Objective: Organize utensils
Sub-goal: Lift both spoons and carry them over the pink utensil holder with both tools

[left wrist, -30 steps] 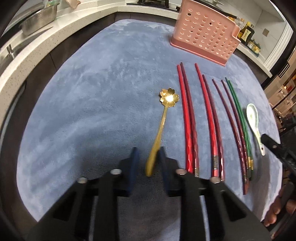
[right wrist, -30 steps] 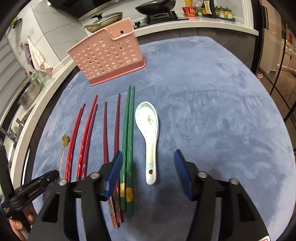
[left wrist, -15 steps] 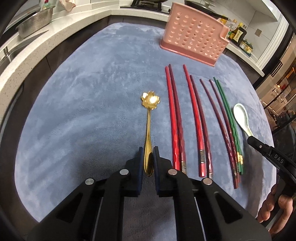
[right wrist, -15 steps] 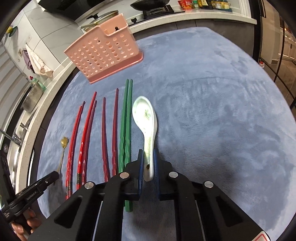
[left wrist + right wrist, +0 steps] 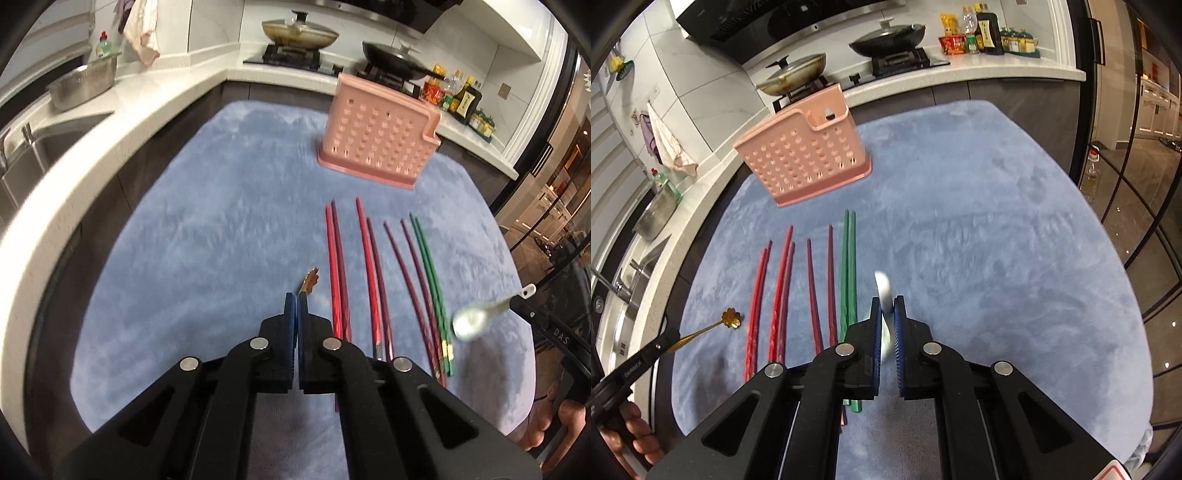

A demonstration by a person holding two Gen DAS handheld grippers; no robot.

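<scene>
My left gripper [image 5: 296, 295] is shut on the gold flower spoon [image 5: 309, 283] and holds it above the blue mat; the spoon also shows in the right wrist view [image 5: 730, 318]. My right gripper [image 5: 886, 300] is shut on the white ceramic spoon [image 5: 882, 290], lifted off the mat; it shows blurred in the left wrist view [image 5: 476, 320]. Red chopsticks [image 5: 338, 273], maroon chopsticks [image 5: 410, 273] and green chopsticks [image 5: 430, 273] lie side by side on the mat. The pink perforated utensil holder [image 5: 378, 142] stands at the far side of the mat, beyond the chopsticks.
The blue mat [image 5: 221, 221] covers the table. A white counter [image 5: 122, 122] curves round the left and back, with a sink [image 5: 26, 166], a steel basin [image 5: 81, 86], a stove with pans [image 5: 299, 33] and bottles [image 5: 461, 98].
Both grippers closed on their spoons, the left on the gold one and the right on the white one, and lifted them off the mat. The views tilted up toward the holder.
</scene>
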